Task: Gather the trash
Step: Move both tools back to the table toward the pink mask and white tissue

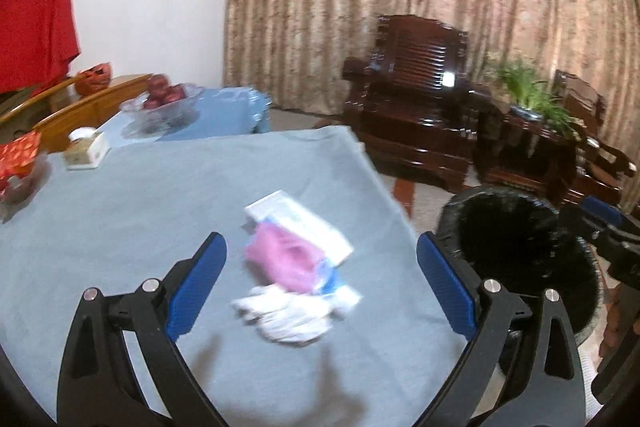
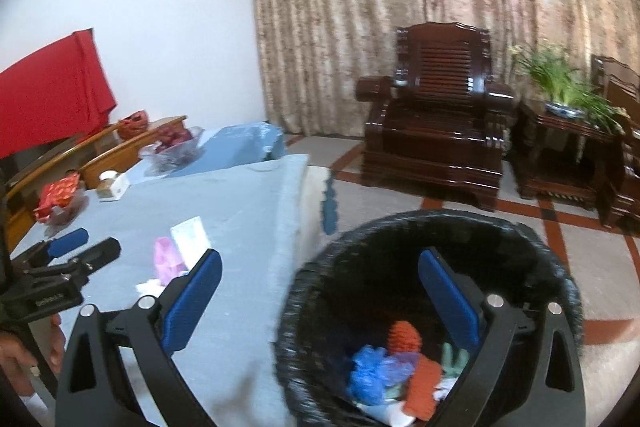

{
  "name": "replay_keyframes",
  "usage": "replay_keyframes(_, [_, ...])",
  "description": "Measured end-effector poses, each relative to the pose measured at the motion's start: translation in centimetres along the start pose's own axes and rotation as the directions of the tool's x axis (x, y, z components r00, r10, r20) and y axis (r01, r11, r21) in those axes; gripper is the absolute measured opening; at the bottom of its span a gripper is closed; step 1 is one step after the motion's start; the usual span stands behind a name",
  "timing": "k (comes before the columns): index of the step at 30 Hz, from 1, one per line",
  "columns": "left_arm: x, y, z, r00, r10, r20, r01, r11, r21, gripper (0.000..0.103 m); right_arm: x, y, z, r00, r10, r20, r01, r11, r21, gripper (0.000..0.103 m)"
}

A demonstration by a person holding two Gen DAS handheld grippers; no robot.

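Observation:
A small heap of trash lies on the blue-grey tablecloth [image 1: 120, 227]: a pink wrapper [image 1: 282, 259], a white flat packet [image 1: 300, 223] and a crumpled white tissue [image 1: 288, 315]. My left gripper [image 1: 320, 267] hangs over the heap, open, nothing between its fingers. Beside the table stands a bin with a black liner [image 2: 520, 239]. Inside it lie an orange knitted piece [image 2: 406, 337], a blue crumpled bag [image 2: 372, 371] and other scraps. My right gripper [image 2: 320, 287] stands open over the bin's near rim, empty. The pink wrapper [image 2: 166, 261] also shows in the right wrist view.
A glass bowl of red fruit [image 1: 164, 105], a white tape holder [image 1: 86, 149] and a red box [image 1: 20, 157] stand at the table's far side. Dark wooden armchairs [image 2: 436, 115] and a potted plant [image 2: 564, 87] stand before the curtain. A person's hand [image 2: 24, 359] holds the left gripper.

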State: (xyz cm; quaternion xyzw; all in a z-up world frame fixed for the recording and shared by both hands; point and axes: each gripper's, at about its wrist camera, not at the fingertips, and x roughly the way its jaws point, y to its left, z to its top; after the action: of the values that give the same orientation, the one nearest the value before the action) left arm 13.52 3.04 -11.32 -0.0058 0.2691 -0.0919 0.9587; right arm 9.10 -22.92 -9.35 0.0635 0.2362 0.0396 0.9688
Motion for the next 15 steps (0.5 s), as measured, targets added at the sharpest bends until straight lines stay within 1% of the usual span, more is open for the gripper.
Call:
replay_keyframes(2, [0.0, 1.3, -0.3, 1.000, 0.026, -0.005, -0.026, 1.000, -0.012, 0.093, 0.7, 1.3, -0.2, 1.000, 0.029, -0.004, -0.029, 1.000, -0.007, 0.097])
replay_keyframes(6, [-0.3, 2.7, -0.9, 0.998, 0.066, -0.006, -0.066, 0.998, -0.013, 0.093, 1.6, 3.3, -0.8, 0.997, 0.081, -0.018, -0.081, 0.997, -0.018, 0.097])
replay_keyframes(10, [-0.2, 4.2, -1.6, 0.996, 0.090, -0.019, -0.091, 0.996, -0.026, 0.093, 2.6, 5.7, -1.3, 0.991, 0.133, -0.032, -0.134, 0.990, -0.048, 0.097])
replay_keyframes(15, [0.1, 6.1, -2.2, 0.992, 0.121, -0.035, -0.122, 0.991, -0.050, 0.093, 3.5, 7.3, -2.1, 0.982, 0.182, -0.058, -0.185, 0.980, -0.067, 0.095])
